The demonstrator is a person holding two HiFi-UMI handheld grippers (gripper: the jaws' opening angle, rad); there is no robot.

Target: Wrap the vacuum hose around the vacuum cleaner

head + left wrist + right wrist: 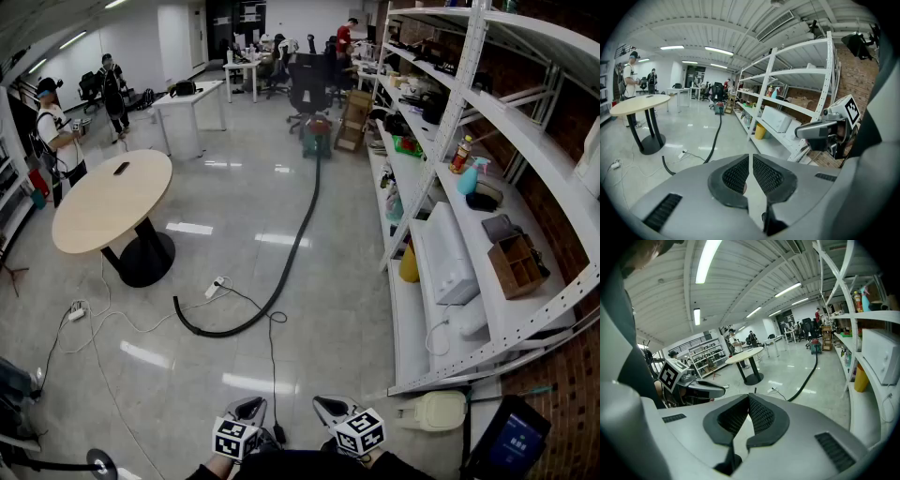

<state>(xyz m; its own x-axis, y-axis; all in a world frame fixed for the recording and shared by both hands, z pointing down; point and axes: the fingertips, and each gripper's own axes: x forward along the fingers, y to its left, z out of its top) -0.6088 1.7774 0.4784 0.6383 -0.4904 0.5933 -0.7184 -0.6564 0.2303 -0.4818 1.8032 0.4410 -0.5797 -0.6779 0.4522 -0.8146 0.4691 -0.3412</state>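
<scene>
Left gripper (247,405): closed pad to pad, empty, tilted down toward the floor. Right gripper (330,405): likewise closed, nothing between the pads, just beside the left one and tilted the same way.

Hose (302,225): black, flat on the floor well ahead of both pairs of jaws, touched by neither. Starts at a curled loose end ahead and slightly left of the jaws, then runs in a long line away to the vacuum (317,137), far ahead.

Power strip (214,287): on the floor inside the hose's curl, ahead of the left jaws. Cable (271,366): thin, trailing from it back toward the jaws.

Table (111,201): round, ahead and left of the jaws, beyond the hose end. Shelving (469,216): along the right of the jaws. Person (58,131): far ahead and left, behind the table.
</scene>
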